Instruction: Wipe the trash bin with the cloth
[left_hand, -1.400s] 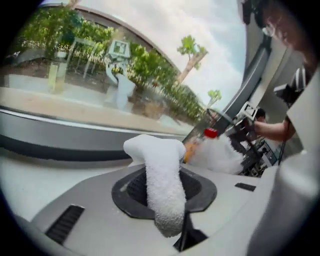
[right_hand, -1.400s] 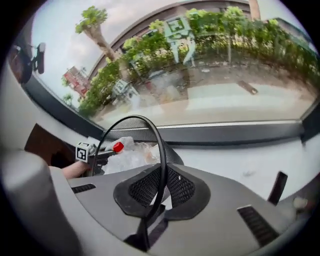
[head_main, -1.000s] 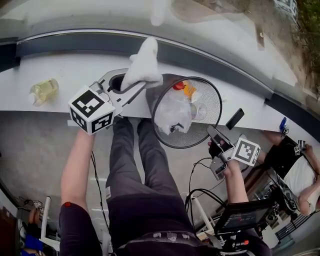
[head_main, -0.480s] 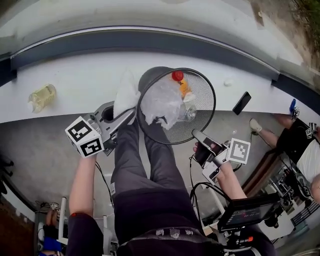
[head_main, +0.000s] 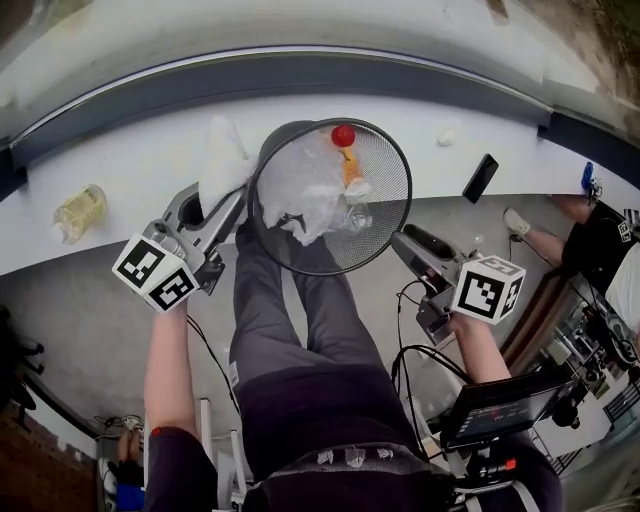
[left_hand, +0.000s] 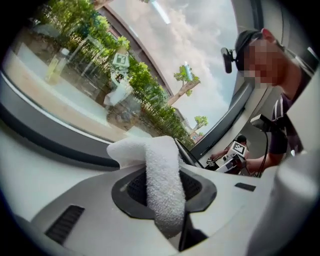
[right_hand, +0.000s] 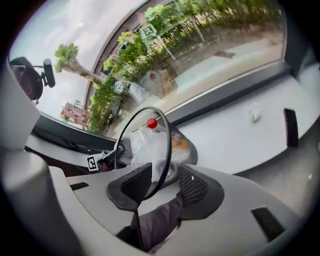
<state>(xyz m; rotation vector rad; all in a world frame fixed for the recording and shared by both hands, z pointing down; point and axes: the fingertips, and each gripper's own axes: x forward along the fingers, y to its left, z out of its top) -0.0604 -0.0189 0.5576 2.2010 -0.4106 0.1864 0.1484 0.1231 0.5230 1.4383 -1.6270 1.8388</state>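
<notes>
L gripper (head_main: 232, 203) clamps cloth (head_main: 222, 160); bin (head_main: 392, 215) sits just to its right, cloth by the bin's side. R gripper (head_main: 408, 246) jaws opening, bin rim btwn them.

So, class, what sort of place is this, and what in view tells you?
Probably an indoor workspace beside a big window: a long white ledge runs under it, trees stand outside, and a screen with cables sits nearby.

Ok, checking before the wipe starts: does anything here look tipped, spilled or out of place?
Yes. The black wire-mesh trash bin is tipped with its mouth toward the person, rim overhanging the white ledge, rubbish inside. The right tongs are opening around that rim.
</notes>
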